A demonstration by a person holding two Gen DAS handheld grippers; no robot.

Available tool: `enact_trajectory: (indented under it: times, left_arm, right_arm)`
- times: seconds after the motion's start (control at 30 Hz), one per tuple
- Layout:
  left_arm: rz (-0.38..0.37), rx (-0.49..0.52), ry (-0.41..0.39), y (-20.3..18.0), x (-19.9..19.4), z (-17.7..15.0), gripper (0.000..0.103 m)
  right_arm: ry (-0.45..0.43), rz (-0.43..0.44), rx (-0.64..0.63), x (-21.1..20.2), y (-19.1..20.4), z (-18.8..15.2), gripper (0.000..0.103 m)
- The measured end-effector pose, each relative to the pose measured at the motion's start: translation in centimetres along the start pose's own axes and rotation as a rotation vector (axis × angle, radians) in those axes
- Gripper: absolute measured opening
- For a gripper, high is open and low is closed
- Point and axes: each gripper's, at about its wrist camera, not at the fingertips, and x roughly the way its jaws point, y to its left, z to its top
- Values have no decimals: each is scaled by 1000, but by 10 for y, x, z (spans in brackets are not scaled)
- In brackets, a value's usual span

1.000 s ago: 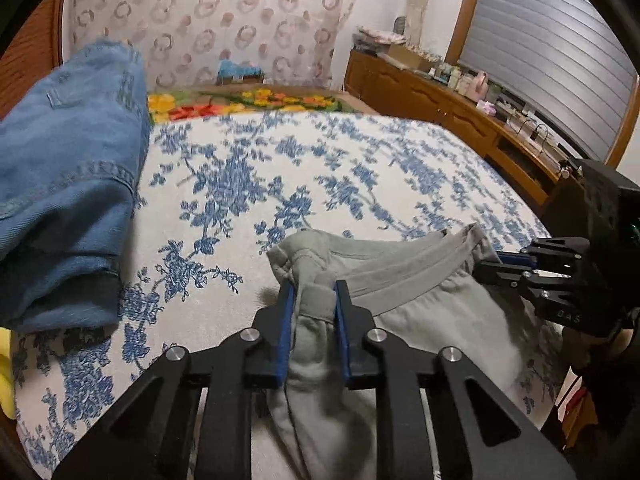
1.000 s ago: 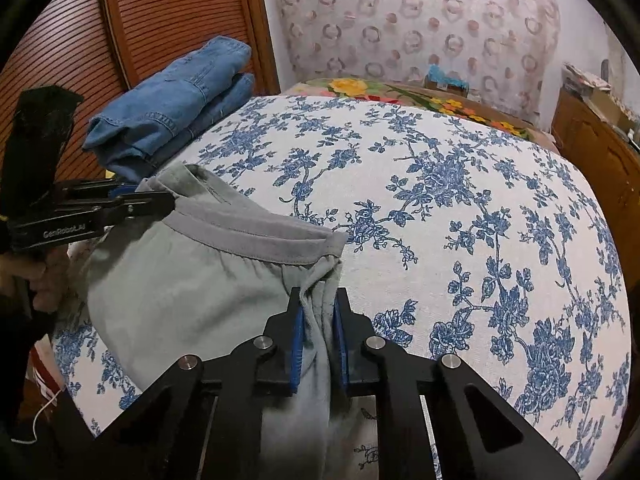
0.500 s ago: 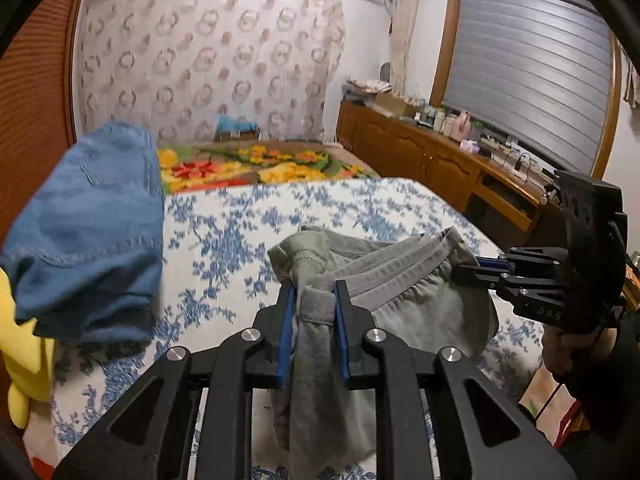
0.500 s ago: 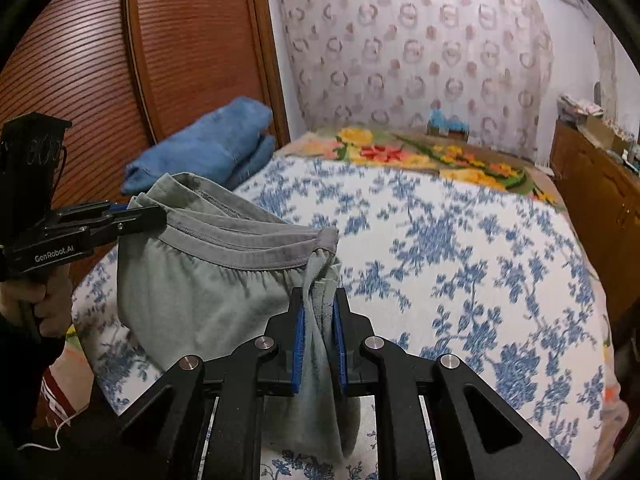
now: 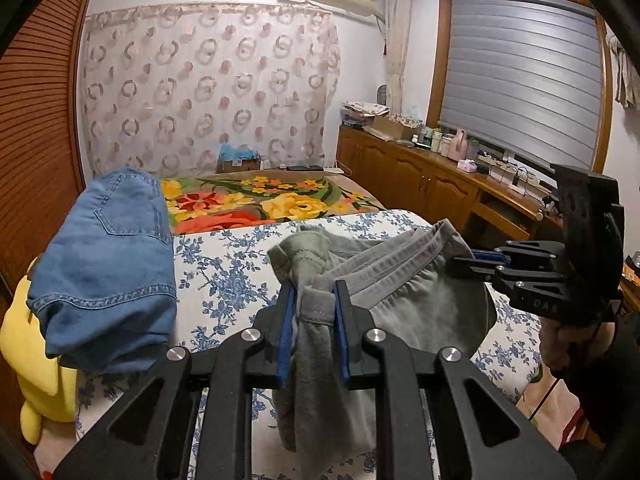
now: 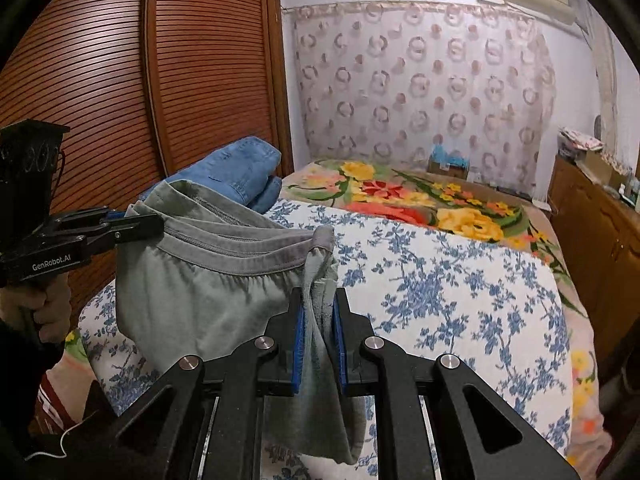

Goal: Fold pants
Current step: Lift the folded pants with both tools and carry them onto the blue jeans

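Grey-green pants (image 5: 416,300) hang by their waistband between my two grippers, lifted above the bed. My left gripper (image 5: 314,292) is shut on one end of the waistband; it also shows at the left of the right wrist view (image 6: 144,220). My right gripper (image 6: 318,304) is shut on the other end of the waistband (image 6: 240,252); it shows at the right of the left wrist view (image 5: 460,266). The legs hang below and are mostly hidden behind the grippers.
The bed has a blue-flowered white sheet (image 6: 440,288) and a bright floral blanket (image 5: 256,204) at its far end. Folded blue jeans (image 5: 108,264) lie on its left side by a yellow plush toy (image 5: 36,380). A wooden wardrobe (image 6: 120,92) and cabinets (image 5: 432,188) flank it.
Both grippers have risen, lifting the pants' waistband off the sheet and into the air. Both views now look level across the room instead of down at the bed.
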Motion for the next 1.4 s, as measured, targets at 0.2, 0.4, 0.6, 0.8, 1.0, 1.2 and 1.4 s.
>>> enact_trajectory:
  times: [0.2,0.4,0.6,0.8,1.0,1.2,1.4]
  left_arm:
    - [19,-5,-5,8,0,4,19]
    - [56,-24,-26,23,-2,14,19]
    - [92,-52,-40,48,-2,24,19]
    - [135,-70,-48,71,3,37,19]
    - [181,-87,-55,95,11,44,19]
    - [215,-106,-62,121,18,49,19]
    - [253,-140,-89,142,20,55,19]
  right_arm:
    - [-4,21,-27,13,-2,9,13]
    - [-7,43,-72,33,-3,29,13]
    - [-12,64,-128,60,-3,58,13]
    - [-19,85,-172,90,-4,81,13]
    - [-17,106,-200,123,-9,101,13]
    - [-29,118,-237,149,-10,117,13]
    - [-55,128,-286,176,-8,139,13]
